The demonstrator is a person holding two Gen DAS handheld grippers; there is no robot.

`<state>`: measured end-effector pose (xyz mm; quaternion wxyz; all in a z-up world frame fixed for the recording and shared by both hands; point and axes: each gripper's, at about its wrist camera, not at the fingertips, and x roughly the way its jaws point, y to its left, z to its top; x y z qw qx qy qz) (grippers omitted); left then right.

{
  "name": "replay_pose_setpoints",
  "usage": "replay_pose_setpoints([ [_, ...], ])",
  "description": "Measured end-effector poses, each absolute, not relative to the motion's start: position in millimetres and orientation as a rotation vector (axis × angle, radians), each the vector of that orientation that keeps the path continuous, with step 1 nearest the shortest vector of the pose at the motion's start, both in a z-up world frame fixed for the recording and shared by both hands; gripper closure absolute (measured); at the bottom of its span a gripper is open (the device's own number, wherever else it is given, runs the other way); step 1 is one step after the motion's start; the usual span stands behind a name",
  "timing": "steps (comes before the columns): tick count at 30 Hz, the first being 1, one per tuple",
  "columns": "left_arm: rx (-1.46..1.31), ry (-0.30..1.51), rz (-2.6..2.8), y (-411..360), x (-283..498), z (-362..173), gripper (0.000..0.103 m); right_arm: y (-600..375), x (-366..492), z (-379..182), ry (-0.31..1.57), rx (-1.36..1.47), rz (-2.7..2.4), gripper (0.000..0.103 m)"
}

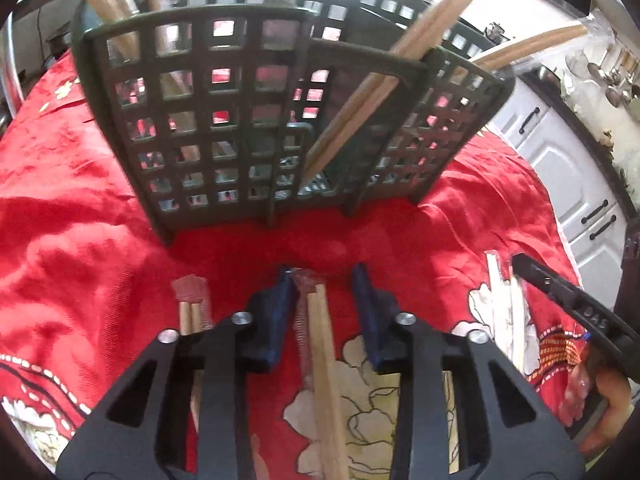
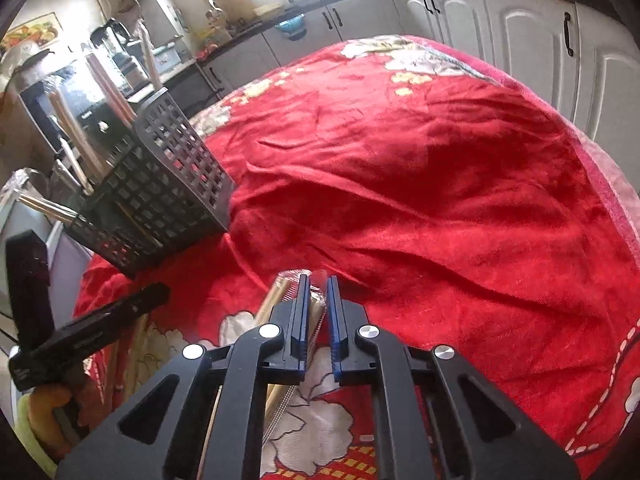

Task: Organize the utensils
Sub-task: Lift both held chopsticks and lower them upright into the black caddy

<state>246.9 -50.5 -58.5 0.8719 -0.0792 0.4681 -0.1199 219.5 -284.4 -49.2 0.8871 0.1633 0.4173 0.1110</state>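
Observation:
A dark grid utensil basket stands on the red cloth, with several wrapped chopstick pairs leaning in it; it also shows in the right wrist view. My left gripper is open, its jaws astride a wrapped chopstick pair lying on the cloth. Another wrapped pair lies to its left. My right gripper has its jaws close together around the clear wrapper end of a chopstick pair on the cloth. The right gripper also shows at the left view's right edge, over pale chopsticks.
The red flowered tablecloth covers the table. White kitchen cabinets and a cluttered counter lie beyond it. A black appliance stands behind the basket.

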Motion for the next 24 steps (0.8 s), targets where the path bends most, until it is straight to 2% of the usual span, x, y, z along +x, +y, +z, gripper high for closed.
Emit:
replay_pose_setpoints([
  [3, -0.165, 0.976, -0.254, -45, 245, -57, 0.095, -283, 216, -41, 0.843, 0.345, 0.251, 0.096],
  [7, -0.15, 0.954, -0.276, -47, 237, -52, 0.1, -278, 206, -24, 0.794, 0.335, 0.296, 0.096],
  [13, -0.189, 0.89, -0.334, -41, 219, -29, 0.1, -265, 191, 5, 0.724, 0.308, 0.374, 0.096],
  [24, -0.245, 0.702, -0.399, -19, 185, 44, 0.101, -234, 168, 55, 0.621, 0.263, 0.488, 0.098],
])
